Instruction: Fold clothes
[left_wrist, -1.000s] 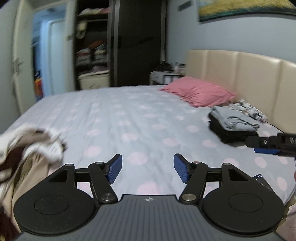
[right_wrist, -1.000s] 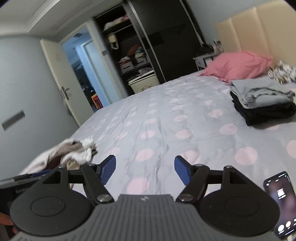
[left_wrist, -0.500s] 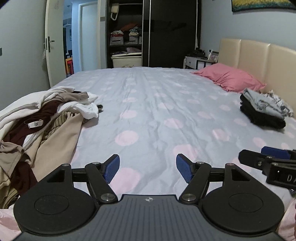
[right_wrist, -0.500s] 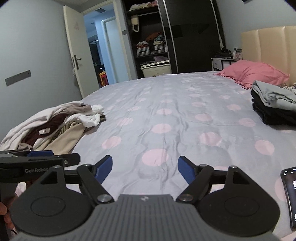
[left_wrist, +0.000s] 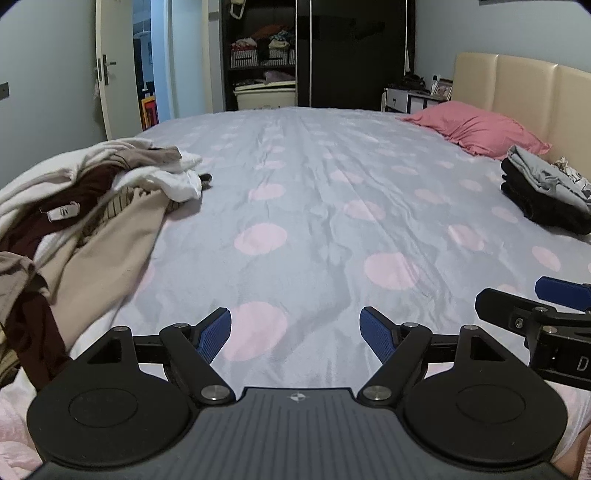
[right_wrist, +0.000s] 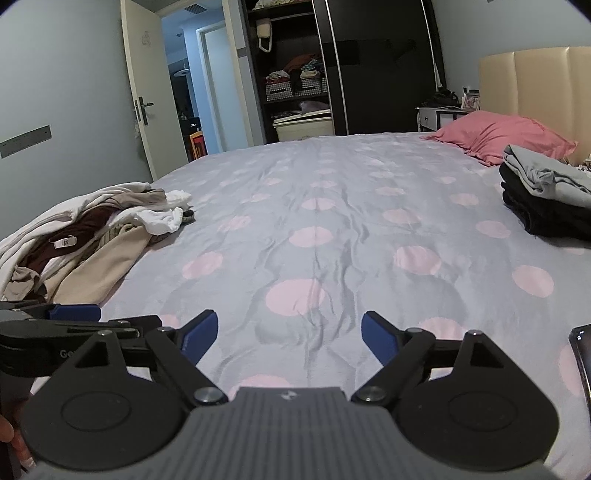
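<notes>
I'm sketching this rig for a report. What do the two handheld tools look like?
Both match: the left tool and the right tool have black linkage arms on round black discs, blue ribbed pads at the fingertips, and a grey ridged body with a small round emblem. White lettering marks the left tool's side.

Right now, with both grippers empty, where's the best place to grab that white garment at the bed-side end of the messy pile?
Probably its bunched end nearest the bare sheet. The white garment lies on top of the unfolded pile, crumpled into raised folds that the fingers could pinch. Come from the open bed side with the left gripper, which is open and nearer; nothing blocks that way.
</notes>
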